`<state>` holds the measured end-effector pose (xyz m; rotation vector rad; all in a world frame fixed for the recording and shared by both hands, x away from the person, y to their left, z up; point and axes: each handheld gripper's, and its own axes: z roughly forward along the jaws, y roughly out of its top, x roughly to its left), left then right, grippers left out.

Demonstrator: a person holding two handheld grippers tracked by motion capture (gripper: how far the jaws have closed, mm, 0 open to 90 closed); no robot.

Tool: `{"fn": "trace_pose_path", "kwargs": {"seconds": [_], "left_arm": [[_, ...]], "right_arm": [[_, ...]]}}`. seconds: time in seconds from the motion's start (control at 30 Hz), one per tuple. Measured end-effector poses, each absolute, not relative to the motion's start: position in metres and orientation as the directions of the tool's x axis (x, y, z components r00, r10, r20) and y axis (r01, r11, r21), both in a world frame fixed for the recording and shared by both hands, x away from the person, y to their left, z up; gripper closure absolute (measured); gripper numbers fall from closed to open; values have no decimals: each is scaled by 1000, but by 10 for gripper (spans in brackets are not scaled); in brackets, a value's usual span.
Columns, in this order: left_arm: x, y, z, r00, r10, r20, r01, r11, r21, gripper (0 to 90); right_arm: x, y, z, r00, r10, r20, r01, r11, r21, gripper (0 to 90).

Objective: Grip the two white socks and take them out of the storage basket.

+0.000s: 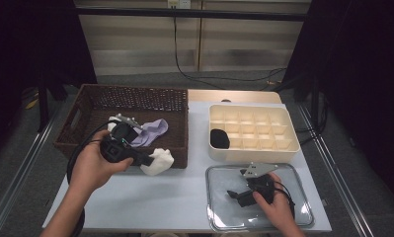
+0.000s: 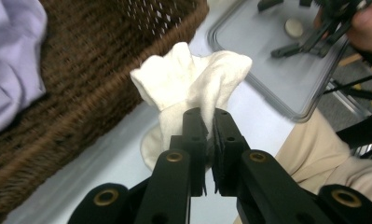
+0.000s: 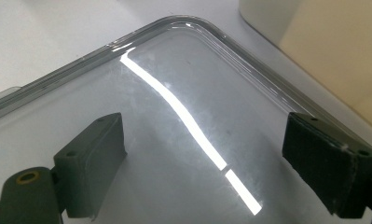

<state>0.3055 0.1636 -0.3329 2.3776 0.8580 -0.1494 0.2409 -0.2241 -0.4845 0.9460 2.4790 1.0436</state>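
Observation:
A white sock (image 2: 193, 84) is pinched between the jaws of my left gripper (image 2: 207, 114). In the high view the white sock (image 1: 159, 161) hangs at the front right corner of the brown wicker basket (image 1: 93, 101), with the left gripper (image 1: 149, 160) shut on it. A purple cloth (image 1: 152, 131) lies inside the basket. My right gripper (image 1: 234, 194) rests low over a clear plastic tray (image 1: 293, 217) at the front right. Its jaws (image 3: 204, 135) stand wide apart with nothing between them.
A cream box with several compartments (image 1: 283, 118) stands behind the tray, with a black sock (image 1: 219, 138) in one front-left cell. The white table (image 1: 150, 202) ends close behind the box. A black cable runs across the floor beyond it.

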Motion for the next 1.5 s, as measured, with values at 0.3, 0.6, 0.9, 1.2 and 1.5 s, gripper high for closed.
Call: {"fn": "trace_pose_path", "kwargs": {"seconds": [0.3, 0.6, 0.9, 1.2, 1.5], "left_arm": [[306, 156, -357, 775, 568, -275, 622, -614, 486, 676], [320, 161, -342, 761, 610, -222, 620, -582, 527, 567], [343, 175, -340, 722, 663, -198, 643, -535, 549, 469], [365, 184, -339, 677, 716, -170, 659, -487, 573, 340], [384, 198, -345, 644, 747, -166, 668, -443, 598, 293]], "right_arm": [[241, -224, -485, -743, 669, -10, 460, 522, 718, 125], [241, -224, -485, -743, 669, -12, 459, 522, 718, 124], [241, -224, -485, -743, 669, -11, 460, 522, 718, 125], [241, -224, -485, -743, 669, -12, 460, 522, 718, 125], [241, -224, -485, -743, 669, -11, 460, 522, 718, 124]]}}
